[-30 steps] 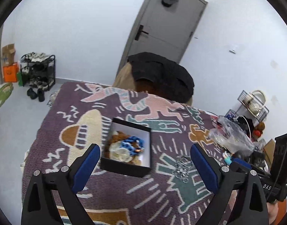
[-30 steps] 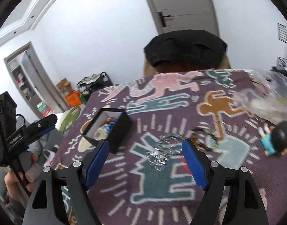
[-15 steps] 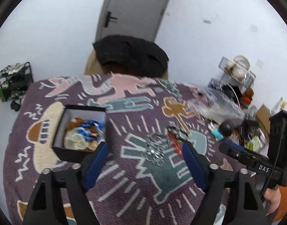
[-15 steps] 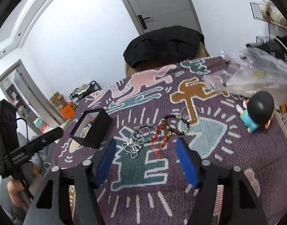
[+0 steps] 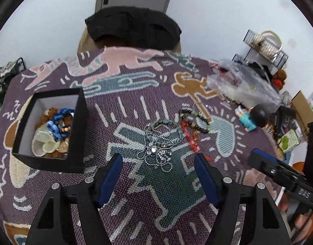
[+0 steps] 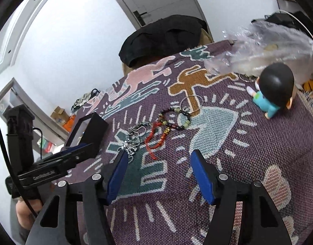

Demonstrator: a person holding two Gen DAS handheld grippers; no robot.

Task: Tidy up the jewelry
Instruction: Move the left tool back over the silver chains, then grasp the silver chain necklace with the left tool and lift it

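**Loose jewelry heaped mid-cloth, both grippers open above it**

A tangle of silver ball chains [image 5: 159,143] lay on the woven, figure-patterned purple cloth [image 5: 136,204], touching a red cord bracelet [image 5: 189,136] and a ring of dark round beads [image 5: 194,118]. To their left stood a square black box [image 5: 76,134], white inside, holding blue beads and pale shell-like pieces. The left gripper [image 5: 158,175] hung just short of the chains, its blue pads apart after a partial closing, nothing between them. The right gripper [image 6: 159,173] likewise stood apart and empty. A round-headed figurine [image 6: 273,89] and crinkled clear plastic bag [image 6: 268,47] sat farther off.
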